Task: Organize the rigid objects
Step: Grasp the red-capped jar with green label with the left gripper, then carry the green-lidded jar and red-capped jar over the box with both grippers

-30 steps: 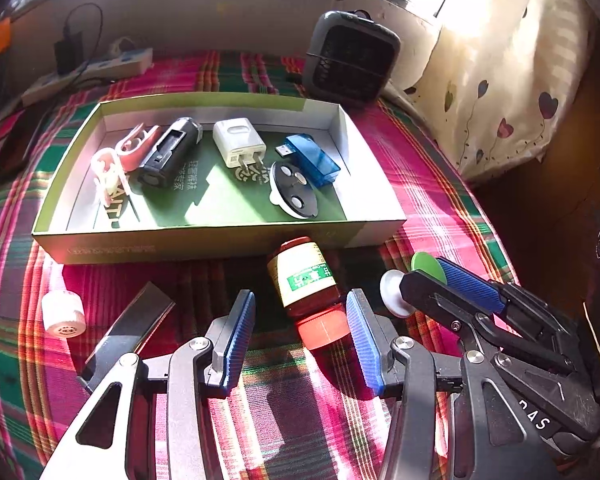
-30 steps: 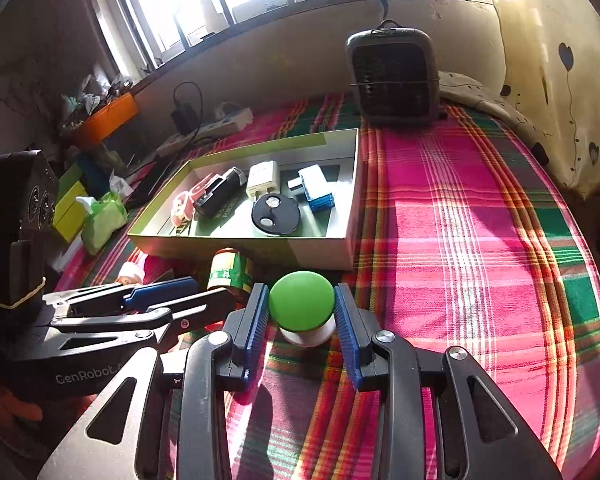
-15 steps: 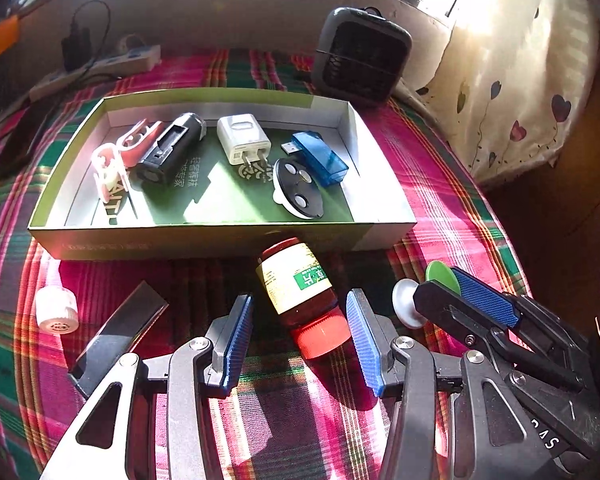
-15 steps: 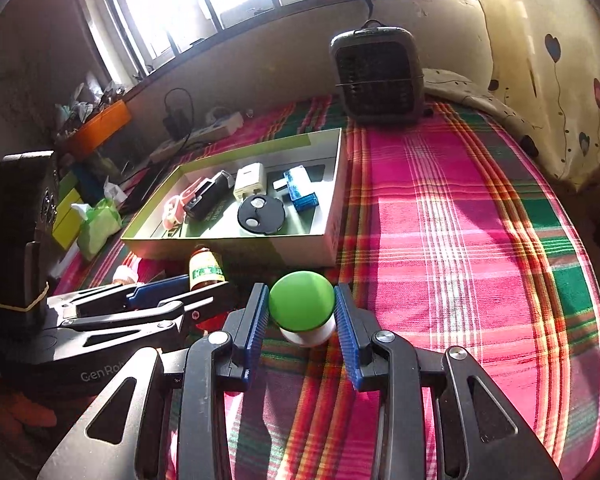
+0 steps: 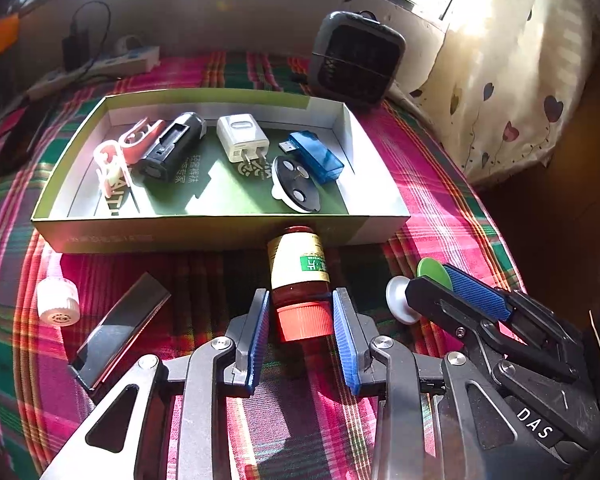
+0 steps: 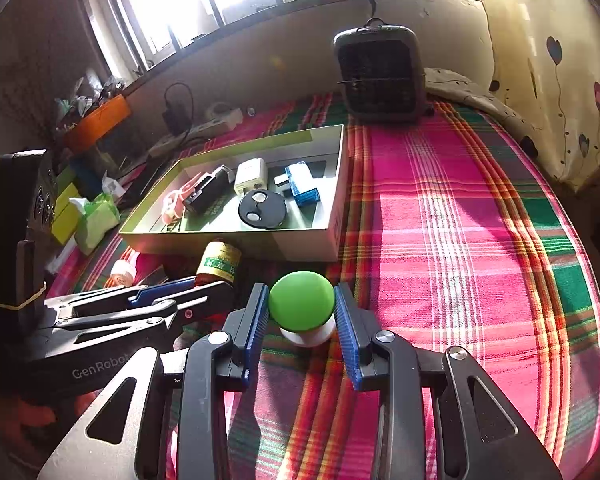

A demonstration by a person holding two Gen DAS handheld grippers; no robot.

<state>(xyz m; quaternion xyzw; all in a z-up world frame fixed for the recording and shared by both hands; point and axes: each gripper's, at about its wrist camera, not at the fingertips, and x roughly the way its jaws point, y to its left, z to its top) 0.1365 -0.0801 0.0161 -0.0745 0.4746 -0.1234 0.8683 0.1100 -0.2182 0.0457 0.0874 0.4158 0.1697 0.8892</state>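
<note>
2 grippers at work in front of the shallow green-and-white cardboard box (image 5: 204, 232)

The left gripper (image 5: 300, 320) has its jaws clenched on the red cap of a brown glass bottle with a yellow-green label (image 5: 298, 276), lying on the plaid-covered bench (image 6: 460, 240), its base against the box wall; the right gripper (image 6: 301, 316) grasps a green-domed white knob (image 6: 302, 306) just beside it; 5 small items lie inside the box.

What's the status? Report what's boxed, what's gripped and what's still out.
Done: the green-rimmed cardboard box already holds several items, including a white plug charger and a blue USB stick. In hand: the left gripper clamps the red-capped brown bottle; the right gripper clamps the green-domed white knob. Left: a ribbed white cap and a flat dark strip on the plaid cloth.
</note>
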